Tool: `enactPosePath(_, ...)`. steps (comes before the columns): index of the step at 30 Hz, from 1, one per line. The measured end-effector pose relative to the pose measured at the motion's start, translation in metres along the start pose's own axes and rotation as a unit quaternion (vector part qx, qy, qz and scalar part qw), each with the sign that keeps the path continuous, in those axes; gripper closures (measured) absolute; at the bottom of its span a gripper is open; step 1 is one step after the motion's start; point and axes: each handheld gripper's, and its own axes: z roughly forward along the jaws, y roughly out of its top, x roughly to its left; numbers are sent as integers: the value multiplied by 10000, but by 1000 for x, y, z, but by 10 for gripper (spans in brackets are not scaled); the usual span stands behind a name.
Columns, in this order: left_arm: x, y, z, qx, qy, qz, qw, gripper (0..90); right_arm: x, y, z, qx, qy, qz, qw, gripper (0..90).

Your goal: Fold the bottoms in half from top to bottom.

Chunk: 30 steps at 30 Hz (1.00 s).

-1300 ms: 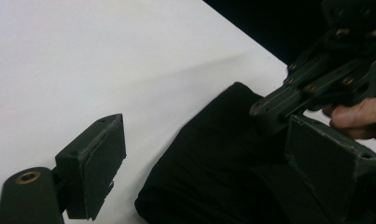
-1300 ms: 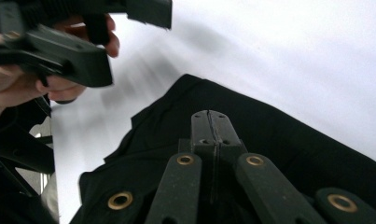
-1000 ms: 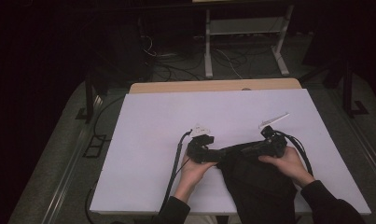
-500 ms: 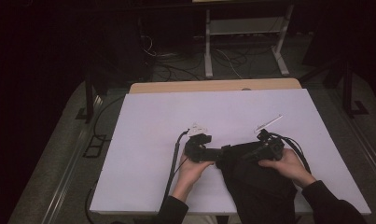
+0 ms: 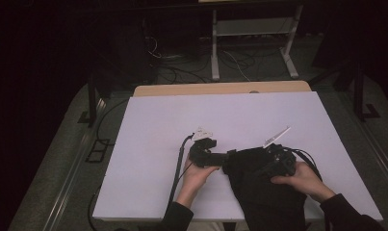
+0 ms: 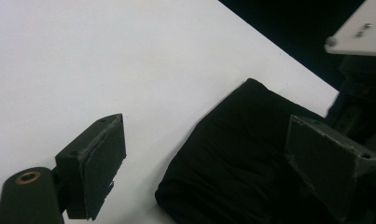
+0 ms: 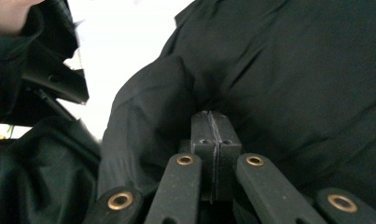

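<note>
On the white worktop [image 5: 148,144], the left gripper [image 5: 215,156] lies near the middle with its jaws spread wide, and the left edge of the black cloth [image 6: 232,154] sits between them without being pressed. The cloth lies at the near right of the worktop and hangs over its near edge. On it rests the right gripper [image 7: 213,122], its jaws pressed together against the fabric; whether a fold is pinched I cannot tell.

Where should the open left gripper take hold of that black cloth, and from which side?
Probably the cloth's rounded left corner, approached from the left along the table. In the left gripper view that fold bulges up off the white surface between the open left gripper's jaws, so they could likely close straight onto it. The right gripper looks shut against the cloth farther right.
</note>
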Motion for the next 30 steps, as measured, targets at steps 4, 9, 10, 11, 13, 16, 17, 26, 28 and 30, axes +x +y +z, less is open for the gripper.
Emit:
enactPosePath(4, 0, -1, 1, 9, -9, -6, 10000, 126, 4, -6, -2, -37, 87, -86, 9999, 884)
enactPosePath(9, 0, -1, 4, 14, -1, -34, 10000, 126, 11, -14, -6, -151, 323, -148, 9993, 883)
enactPosePath(10, 0, -1, 4, 28, -17, -27, 10000, 126, 12, -15, -7, -164, 370, -140, 9991, 883)
enactPosePath(11, 0, -1, 5, 34, -11, -23, 10000, 126, 13, -17, -8, -187, 427, -163, 9988, 883)
enactPosePath(13, 0, -1, 5, 48, -5, -21, 10000, 126, 15, -20, -8, -176, 439, -173, 9987, 883)
enactPosePath(16, 0, -1, 6, 51, 1, -28, 10000, 126, 17, -24, -7, -148, 465, -204, 9986, 883)
enactPosePath(17, 0, -1, 6, 57, 6, -32, 10000, 126, 18, -26, -7, -137, 470, -199, 9986, 883)
enactPosePath(26, -1, -4, 13, 177, 21, 7, 9998, 114, 22, -36, -8, -168, 467, -354, 9981, 812)
enactPosePath(28, -1, -4, 13, 216, 32, 27, 9998, 111, 23, -36, -9, -217, 444, -371, 9981, 791)
enactPosePath(30, 0, -4, 14, 232, 22, 39, 9997, 103, 23, -36, -13, -386, 384, -421, 9976, 755)
